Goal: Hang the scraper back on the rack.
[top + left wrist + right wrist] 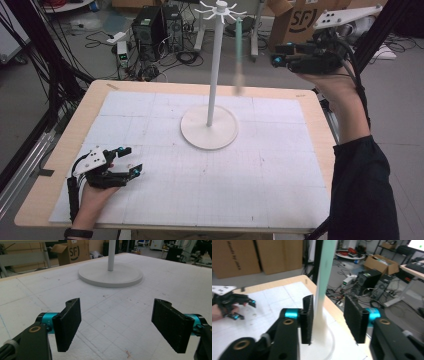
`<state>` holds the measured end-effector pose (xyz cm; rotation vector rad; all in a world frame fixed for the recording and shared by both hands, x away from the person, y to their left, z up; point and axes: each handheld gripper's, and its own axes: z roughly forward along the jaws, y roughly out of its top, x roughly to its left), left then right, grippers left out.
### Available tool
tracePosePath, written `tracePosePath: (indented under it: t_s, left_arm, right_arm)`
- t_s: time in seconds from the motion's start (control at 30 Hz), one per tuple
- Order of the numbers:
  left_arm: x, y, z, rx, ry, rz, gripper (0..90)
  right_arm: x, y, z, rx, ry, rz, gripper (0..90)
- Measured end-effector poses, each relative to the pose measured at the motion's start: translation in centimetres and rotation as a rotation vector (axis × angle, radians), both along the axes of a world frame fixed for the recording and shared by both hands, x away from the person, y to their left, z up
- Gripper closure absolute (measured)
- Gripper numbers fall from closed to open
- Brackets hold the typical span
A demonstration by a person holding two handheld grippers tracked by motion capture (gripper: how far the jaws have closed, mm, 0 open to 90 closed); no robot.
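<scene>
Apparently released, a teal-and-cream strip [239, 55] is seen hanging from the white hook stand [216, 60], just ahead of the right gripper [278, 55].

Between that gripper's parted jaws the strip [322, 290] is blurred, its top cut off, with the left pad perhaps just brushed. The left gripper [131, 161] is held wide open and empty above the white mat [200, 175], well short of the stand's round base [110, 277].

Cardboard box [300, 20] on the floor just behind the raised right tongs; computer towers [156, 25] and cables beyond the table, far from the left tongs.
</scene>
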<state>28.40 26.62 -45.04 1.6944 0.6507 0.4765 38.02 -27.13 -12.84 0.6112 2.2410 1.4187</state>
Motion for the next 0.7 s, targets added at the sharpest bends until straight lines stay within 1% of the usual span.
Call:
tracePosePath:
  t_s: [0.03, 0.1, 0.13, 0.2, 0.23, 0.27, 0.37, 0.47, 0.57, 0.6, 0.7]
  left_arm:
    - [0.0, 0.0, 0.0, -0.001, -0.002, 0.001, 24.4]
    - [0.0, 0.0, 0.0, -0.003, 0.001, 0.001, 24.3]
    - [0.0, 0.0, 0.0, -0.002, 0.003, -0.001, 24.3]
    - [0.0, -0.1, 0.0, -0.003, 0.004, 0.001, 24.2]
    - [0.0, 0.0, 0.0, -0.001, 0.001, 0.002, 24.1]
    - [0.0, 0.0, 0.0, -0.005, 0.001, 0.003, 24.0]
    - [0.0, 0.0, 0.0, -0.006, 0.001, 0.003, 23.7]
    - [0.0, 0.0, 0.0, 0.001, 0.001, 0.005, 22.9]
    - [0.0, 0.0, 0.0, -0.003, 0.003, 0.01, 21.6]
    - [0.0, 0.0, 0.0, -0.002, 0.004, 0.017, 20.4]
    - [0.0, 0.0, 0.0, -0.007, 0.007, 0.021, 18.4]
  right_arm:
    - [-0.2, -0.2, -0.2, 0.004, -0.004, 0.002, 55.3]
    - [-0.6, -0.5, -0.7, 0.013, 0.004, 0.026, 52.7]
    - [-0.8, -0.7, -1.1, 0.013, 0.001, 0.03, 50.3]
    - [-1.2, -1.2, -2.1, 0.029, -0.007, 0.043, 45.7]
    - [-1.5, -1.4, -2.7, 0.036, -0.001, 0.046, 44.9]
    - [-1.7, -1.6, -3.4, 0.05, -0.007, 0.051, 43.8]
    - [-2.6, -2.7, -6.0, 0.099, 0.002, 0.05, 38.6]
    - [-3.7, -3.9, -9.1, 0.124, 0.012, 0.03, 34.0]
    - [-4.6, -5.2, -12.3, 0.128, 0.027, 0.013, 30.4]
    - [-4.8, -5.7, -13.4, 0.135, 0.046, 0.01, 28.8]
    - [-5.6, -7.0, -16.6, 0.145, 0.072, -0.024, 27.0]
